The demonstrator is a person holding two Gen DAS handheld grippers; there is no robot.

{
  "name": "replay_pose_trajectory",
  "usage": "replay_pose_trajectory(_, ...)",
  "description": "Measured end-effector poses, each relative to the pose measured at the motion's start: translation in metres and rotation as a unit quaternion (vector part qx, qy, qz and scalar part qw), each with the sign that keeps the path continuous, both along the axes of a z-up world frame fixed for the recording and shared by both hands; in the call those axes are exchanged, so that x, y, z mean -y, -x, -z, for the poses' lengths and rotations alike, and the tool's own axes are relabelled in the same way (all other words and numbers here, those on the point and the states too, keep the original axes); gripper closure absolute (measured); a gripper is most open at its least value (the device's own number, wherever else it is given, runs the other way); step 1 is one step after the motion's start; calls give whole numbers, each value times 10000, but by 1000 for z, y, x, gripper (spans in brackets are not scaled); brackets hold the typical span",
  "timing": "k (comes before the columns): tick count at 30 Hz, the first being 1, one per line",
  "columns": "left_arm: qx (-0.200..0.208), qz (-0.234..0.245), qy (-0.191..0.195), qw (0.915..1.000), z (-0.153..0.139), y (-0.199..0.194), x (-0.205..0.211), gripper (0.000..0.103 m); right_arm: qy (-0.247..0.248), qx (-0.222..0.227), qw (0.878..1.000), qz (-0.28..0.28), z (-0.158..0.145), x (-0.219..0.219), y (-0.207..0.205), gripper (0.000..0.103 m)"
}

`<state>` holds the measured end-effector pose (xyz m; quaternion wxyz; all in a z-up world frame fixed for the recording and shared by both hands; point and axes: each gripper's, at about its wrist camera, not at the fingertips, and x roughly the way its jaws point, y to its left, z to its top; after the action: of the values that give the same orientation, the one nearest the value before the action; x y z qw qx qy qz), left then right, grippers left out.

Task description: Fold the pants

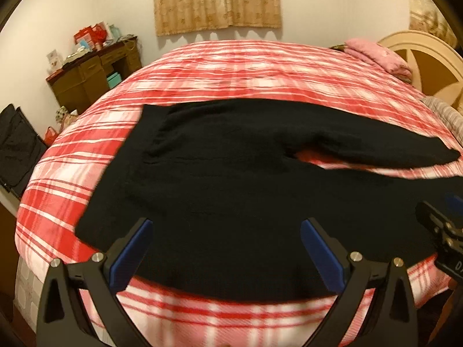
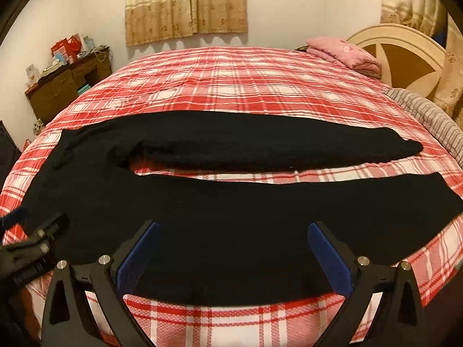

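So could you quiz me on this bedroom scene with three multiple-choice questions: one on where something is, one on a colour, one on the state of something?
1. Where do the black knitted pants lie?
A. On the red-and-white plaid bedspread
B. On the floor
C. On the brown wooden desk

2. What colour is the folded blanket by the cream headboard?
A. Green
B. Pink
C. Blue

3. How are the pants' legs?
A. Rolled up
B. Stacked together
C. Spread apart

Answers: 1 A, plaid shows all around the pants. 2 B, it is plainly pink. 3 C, a strip of bedspread shows between the legs. Both the left gripper and right gripper stand open above the pants.
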<state>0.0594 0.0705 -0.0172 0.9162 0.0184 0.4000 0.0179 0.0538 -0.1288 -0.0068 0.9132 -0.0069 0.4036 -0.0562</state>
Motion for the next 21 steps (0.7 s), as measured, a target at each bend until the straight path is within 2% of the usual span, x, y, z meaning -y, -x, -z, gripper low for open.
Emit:
replay_pose_trajectory(5,88,-99,74,9999,-24,-38,-50,0,36,15,9995,-318,-2,-7,-17,1)
replay_pose_trajectory(8,346,-29,42,9994,-40,-76,-78,0,-35,40,9989,-463,-4,-10,-30,1)
replay_pose_trajectory(10,351,-11,-56,9994,-40,-101,-87,0,-70,36,9986,-530,-3,-13,-39,1)
replay_pose_trajectory(12,172,-17,-40,9998,-33,-131,-97,0,-114,8,9981,-606,-1,-16,-46,1)
replay_pose_trajectory(13,3,-122,13,9999,-25,-149,-103,7,-135,-9,9978,-651,-1,-17,-48,1)
replay_pose_trajectory(14,-81,-129,80,9999,-21,-158,-107,18,-140,-10,9974,-704,0,-19,-50,1)
replay_pose_trajectory(15,-193,-66,171,9996,-16,-168,-110,23,-126,-3,9970,-765,0,-21,-52,1)
replay_pose_trajectory(18,-454,-98,295,9985,-2,-197,-121,29,-1,3,9958,-915,1,-25,-56,1)
replay_pose_trajectory(21,-762,-185,401,9961,12,-220,-130,40,59,-59,9947,-1023,1,-23,-64,1)
